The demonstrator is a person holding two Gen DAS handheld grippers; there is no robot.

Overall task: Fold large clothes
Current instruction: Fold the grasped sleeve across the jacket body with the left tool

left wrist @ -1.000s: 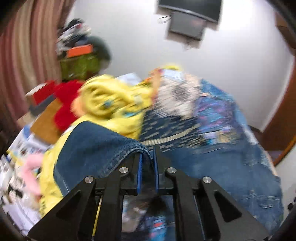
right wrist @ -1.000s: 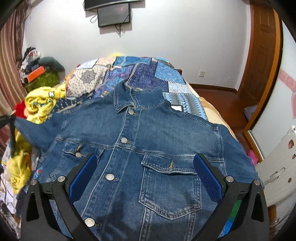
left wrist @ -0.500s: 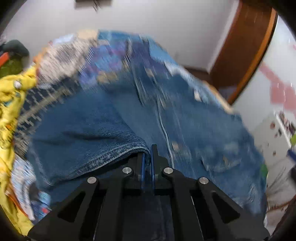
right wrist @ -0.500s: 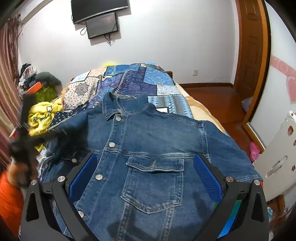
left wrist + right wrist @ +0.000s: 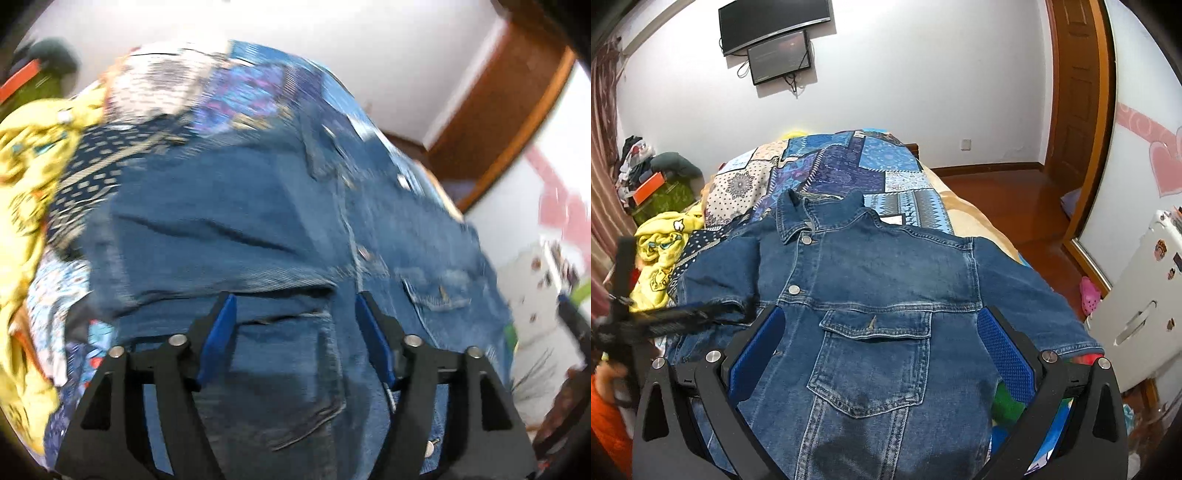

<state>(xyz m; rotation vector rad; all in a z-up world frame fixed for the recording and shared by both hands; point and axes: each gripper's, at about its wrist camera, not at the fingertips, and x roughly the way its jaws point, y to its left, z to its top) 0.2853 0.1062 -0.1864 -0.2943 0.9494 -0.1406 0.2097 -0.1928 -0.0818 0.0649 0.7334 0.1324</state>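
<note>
On patchwork bedspread [image 5: 849,166], unlabelled denim jacket [image 5: 879,280], both jaws apart

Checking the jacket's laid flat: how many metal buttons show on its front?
2: one button at the denim jacket's collar, one button lower on the placket. Others may be hidden.

white walls [image 5: 923,81], wall-mounted tv [image 5: 775,24], wooden door [image 5: 1078,92], patchwork bedspread [image 5: 849,162], reddish wood floor [image 5: 1008,199]
</note>
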